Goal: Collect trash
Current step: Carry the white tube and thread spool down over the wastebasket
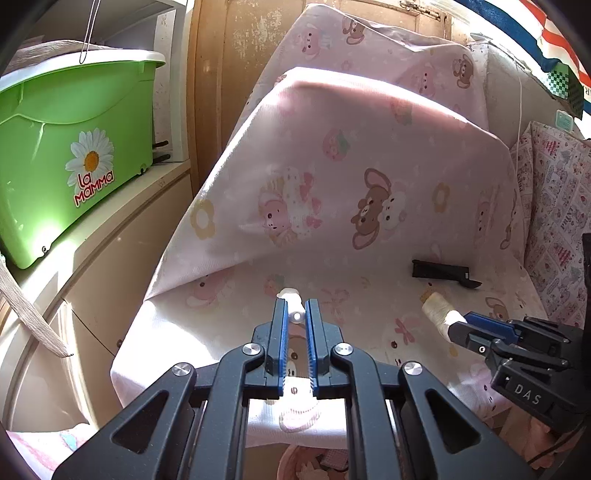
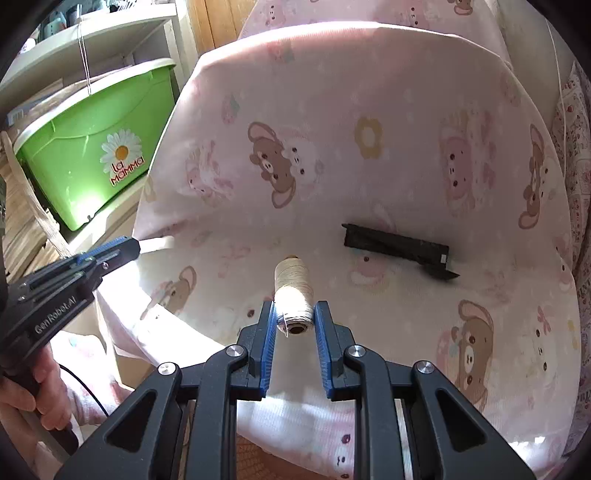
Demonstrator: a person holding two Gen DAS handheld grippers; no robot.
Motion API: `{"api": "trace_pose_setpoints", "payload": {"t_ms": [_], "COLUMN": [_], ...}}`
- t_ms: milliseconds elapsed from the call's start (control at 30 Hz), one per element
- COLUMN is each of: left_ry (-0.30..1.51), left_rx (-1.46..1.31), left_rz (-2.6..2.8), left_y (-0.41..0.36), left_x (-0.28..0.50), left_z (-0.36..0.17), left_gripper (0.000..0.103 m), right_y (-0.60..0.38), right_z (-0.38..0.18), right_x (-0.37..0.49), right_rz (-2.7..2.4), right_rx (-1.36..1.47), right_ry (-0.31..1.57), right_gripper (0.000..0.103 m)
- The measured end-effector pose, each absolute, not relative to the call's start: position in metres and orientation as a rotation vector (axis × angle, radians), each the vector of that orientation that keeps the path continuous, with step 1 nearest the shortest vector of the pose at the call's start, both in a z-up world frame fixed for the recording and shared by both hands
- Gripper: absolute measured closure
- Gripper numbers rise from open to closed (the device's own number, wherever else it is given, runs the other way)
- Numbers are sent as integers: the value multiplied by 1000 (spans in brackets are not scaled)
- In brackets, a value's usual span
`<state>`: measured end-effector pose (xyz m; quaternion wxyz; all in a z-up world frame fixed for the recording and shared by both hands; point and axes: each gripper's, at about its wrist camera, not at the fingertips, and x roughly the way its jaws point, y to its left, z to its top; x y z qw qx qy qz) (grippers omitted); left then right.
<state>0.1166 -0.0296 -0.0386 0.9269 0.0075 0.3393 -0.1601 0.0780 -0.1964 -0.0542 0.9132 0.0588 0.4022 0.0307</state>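
Spool: cream thread, cardboard core | right claw: clamped on spool | left claw: pinching white tube

A home: a chair draped in pink bear-print cloth, a green storage bin, shelves.

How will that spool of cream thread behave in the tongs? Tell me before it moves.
The spool of cream thread is a cylinder lying on its side, so it would probably roll if nudged across the cloth. The wound thread looks soft and slightly giving, so the right tongs likely grip it well. A loose strand at its near end may snag or unwind.
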Motion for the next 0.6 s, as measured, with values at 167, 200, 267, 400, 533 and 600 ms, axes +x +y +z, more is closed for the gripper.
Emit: {"api": "trace_pose_setpoints", "payload": {"t_ms": [167, 200, 267, 400, 533, 600], "left_ry": [837, 847, 845, 872, 917, 914], "left_rx": [-39, -39, -15, -8, -60, -76], "left_rz": [-398, -404, -410, -428, -419, -416], "left_y": [-32, -33, -36, -39, -36, -36], "left_x": [120, 119, 117, 118, 126, 130], "left_z": [-59, -61, -62, -67, -78, -79], "left_gripper": [95, 95, 95, 93, 92, 92], "right_y": [-196, -195, -194, -196, -192, -188], "right_z": [-70, -70, -69, -73, -76, -77], "right_x": [75, 74, 74, 79, 89, 93], "right_rz": [71, 71, 80, 81, 61, 51], "right_rx": [102, 89, 78, 87, 55, 38], "right_ry": [908, 905, 901, 911, 903, 889], "right_gripper": [80, 80, 80, 72, 69, 69]}}
